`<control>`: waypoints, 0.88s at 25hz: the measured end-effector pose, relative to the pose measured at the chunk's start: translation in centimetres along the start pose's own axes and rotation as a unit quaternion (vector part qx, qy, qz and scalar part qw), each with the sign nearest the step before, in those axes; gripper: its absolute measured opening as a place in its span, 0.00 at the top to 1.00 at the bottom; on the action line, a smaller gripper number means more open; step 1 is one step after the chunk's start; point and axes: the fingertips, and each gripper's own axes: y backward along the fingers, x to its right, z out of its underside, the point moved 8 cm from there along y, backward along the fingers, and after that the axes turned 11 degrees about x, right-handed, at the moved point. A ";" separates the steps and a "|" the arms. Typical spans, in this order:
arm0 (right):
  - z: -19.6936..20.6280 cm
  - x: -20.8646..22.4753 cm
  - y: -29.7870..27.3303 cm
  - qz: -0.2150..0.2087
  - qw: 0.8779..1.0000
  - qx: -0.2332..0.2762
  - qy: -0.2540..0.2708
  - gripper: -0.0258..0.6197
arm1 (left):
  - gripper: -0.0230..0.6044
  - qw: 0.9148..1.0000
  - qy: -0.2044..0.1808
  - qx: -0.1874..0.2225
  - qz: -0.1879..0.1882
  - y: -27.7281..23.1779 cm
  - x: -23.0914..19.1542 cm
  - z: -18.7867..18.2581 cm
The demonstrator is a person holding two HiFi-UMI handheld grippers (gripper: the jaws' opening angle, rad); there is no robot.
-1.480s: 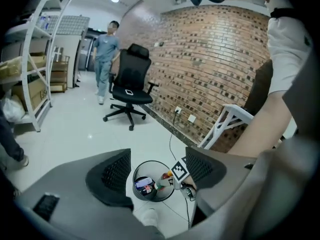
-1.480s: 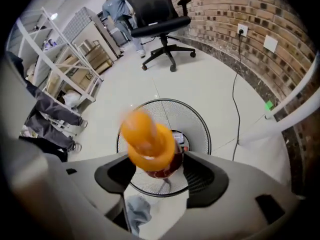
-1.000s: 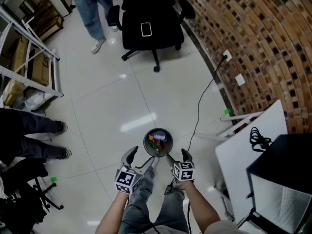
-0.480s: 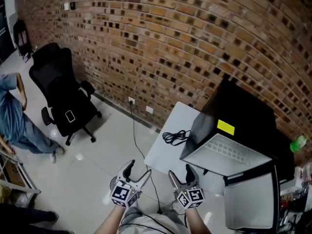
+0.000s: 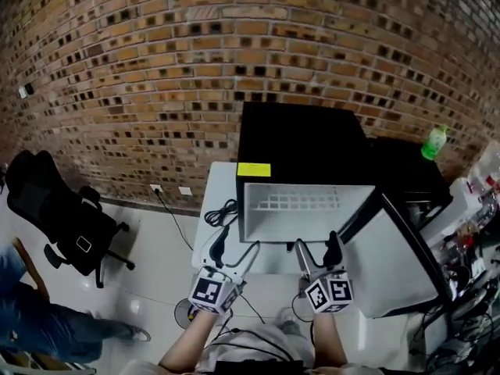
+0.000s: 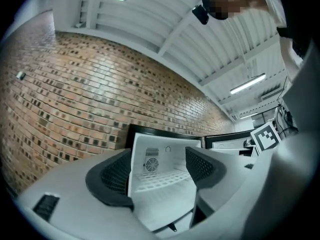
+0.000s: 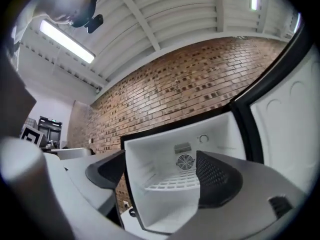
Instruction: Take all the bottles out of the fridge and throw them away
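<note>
A black mini fridge [image 5: 301, 143] stands on a white table [image 5: 215, 201] against the brick wall, its door [image 5: 398, 264] swung open to the right. Its white inside [image 5: 305, 209] shows a wire shelf [image 7: 176, 182] and a small fan; I see no bottle in it. My left gripper [image 5: 237, 244] and right gripper [image 5: 318, 243] hover side by side just before the opening, both open and empty. The right gripper's jaws have just been opening, with nothing between them. In the left gripper view the left gripper [image 6: 157, 171] frames the fridge inside [image 6: 160, 159]; likewise the right gripper [image 7: 160, 176].
A green bottle [image 5: 434, 141] stands on a black appliance right of the fridge. A black cable [image 5: 225, 212] lies on the table's left part. A black office chair [image 5: 62, 217] and a person's legs [image 5: 47, 326] are at the left. Cluttered shelves fill the right edge.
The view has swung up from the floor bin to the open fridge. Both grippers rose from over the bin to the front of the fridge.
</note>
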 end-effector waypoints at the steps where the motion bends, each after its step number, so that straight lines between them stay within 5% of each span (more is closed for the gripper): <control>1: -0.5 1.1 0.5 0.006 1.000 -0.001 0.012 0.25 | 0.42 1.000 -0.001 -0.001 0.008 -0.6 0.9 0.0; 15: -2.6 5.8 0.3 -0.021 0.999 0.001 0.051 0.27 | 0.42 0.999 -0.040 -0.006 0.026 -4.9 5.7 0.3; 22: -1.7 5.6 -1.2 -0.059 0.997 -0.008 0.051 0.27 | 0.42 1.000 -0.019 -0.002 -0.001 -5.5 6.3 -0.4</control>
